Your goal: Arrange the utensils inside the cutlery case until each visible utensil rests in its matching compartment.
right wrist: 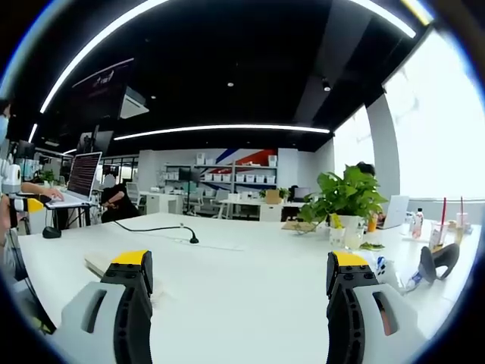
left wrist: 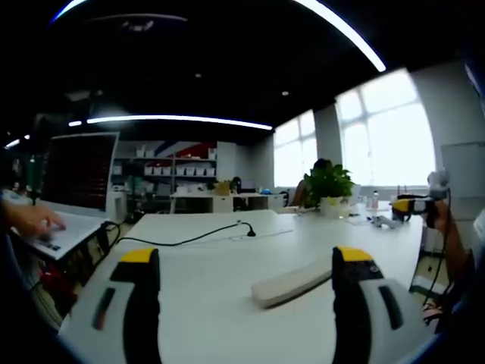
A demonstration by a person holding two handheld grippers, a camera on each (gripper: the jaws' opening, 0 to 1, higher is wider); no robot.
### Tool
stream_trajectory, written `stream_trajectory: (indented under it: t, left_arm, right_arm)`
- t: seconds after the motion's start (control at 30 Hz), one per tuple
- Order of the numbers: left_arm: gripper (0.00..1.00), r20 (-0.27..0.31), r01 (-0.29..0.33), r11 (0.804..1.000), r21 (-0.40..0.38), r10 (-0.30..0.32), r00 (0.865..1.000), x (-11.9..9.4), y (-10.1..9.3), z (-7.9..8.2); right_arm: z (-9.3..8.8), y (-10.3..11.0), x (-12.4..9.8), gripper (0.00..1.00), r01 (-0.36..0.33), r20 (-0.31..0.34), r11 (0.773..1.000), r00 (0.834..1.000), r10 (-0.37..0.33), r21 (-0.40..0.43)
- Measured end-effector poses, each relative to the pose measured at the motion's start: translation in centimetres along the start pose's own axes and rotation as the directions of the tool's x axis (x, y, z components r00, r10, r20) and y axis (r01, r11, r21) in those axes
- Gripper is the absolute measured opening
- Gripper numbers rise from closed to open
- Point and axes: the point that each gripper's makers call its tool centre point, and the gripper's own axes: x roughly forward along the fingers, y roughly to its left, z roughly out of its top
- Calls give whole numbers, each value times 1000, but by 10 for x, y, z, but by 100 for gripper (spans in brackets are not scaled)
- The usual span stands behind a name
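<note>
- A white table (left wrist: 220,250) spreads across both views.
- A black cable (left wrist: 189,236) snakes over it toward 12 o'clock.
- A leafy potted plant (right wrist: 345,199) stands at 2 o'clock.
- An open laptop (left wrist: 76,178) sits at 10 o'clock, a person's hand (left wrist: 34,218) on its keyboard.
- Shelving (right wrist: 235,182) lines the far wall.

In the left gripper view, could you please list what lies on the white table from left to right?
Laptop → black cable → long pale flat case → potted plant.
</note>
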Motion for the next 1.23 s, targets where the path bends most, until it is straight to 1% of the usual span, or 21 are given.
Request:
stream_trajectory:
  t: [0.1, 0.27, 0.33, 0.43, 0.5, 0.63, 0.7, 0.83, 0.87, 0.93, 1.0, 1.07, 1.23]
  left_arm:
    - [100, -14, 2, 1000, 8, -2, 1000, 0, 0, -3]
    - [100, -21, 6, 1000, 7, -6, 1000, 3, -1, -6]
    - [100, -34, 30, 999, 29, -29, 999, 4, -6, -9]
    - [100, -15, 33, 999, 11, -33, 999, 4, -7, -5]
    - [100, -18, 41, 999, 14, -41, 999, 4, -10, -5]
    - [100, -19, 66, 998, 17, -65, 998, 7, -15, -5]
    - [100, -27, 71, 997, 16, -70, 997, 6, -15, -5]
    - [100, 5, 67, 998, 1, -67, 998, 5, -14, 1]
    - [100, 5, 72, 997, 0, -72, 997, 5, -14, 1]
    - [100, -15, 82, 997, 4, -82, 997, 6, -15, -3]
    - [100, -19, 81, 997, 6, -81, 997, 6, -15, -5]
    - [100, -20, 75, 997, 11, -74, 997, 5, -14, -5]
    - [100, 2, 56, 998, 0, -56, 998, 5, -7, 0]
  right_arm:
    - [1, 0, -1, 99, -1, 3, 1000, 1000, 1, -3]
    - [3, 2, -1, 99, -7, 11, 1000, 1000, 7, 4]
    - [3, 4, -1, 99, -18, 10, 1000, 1000, 18, 8]
    - [3, 3, 0, 99, -25, 11, 1000, 1000, 25, 14]
    - [-2, 3, 3, 99, -31, -8, 999, 999, 32, 25]
    - [-2, 4, 3, 99, -45, -7, 998, 999, 46, 52]
    - [0, 5, 3, 99, -41, 0, 998, 999, 41, 52]
    - [2, 11, 3, 99, -56, 5, 997, 998, 56, 47]
    - [1, 12, 2, 99, -55, 1, 997, 999, 55, 46]
    - [0, 9, 1, 99, -38, -14, 999, 999, 38, 23]
    - [-1, 7, 0, 99, -26, -17, 1000, 1000, 26, 10]
    - [0, 6, -1, 99, -27, -12, 999, 1000, 28, 16]
    - [-5, 8, 0, 99, -44, -33, 999, 998, 44, 16]
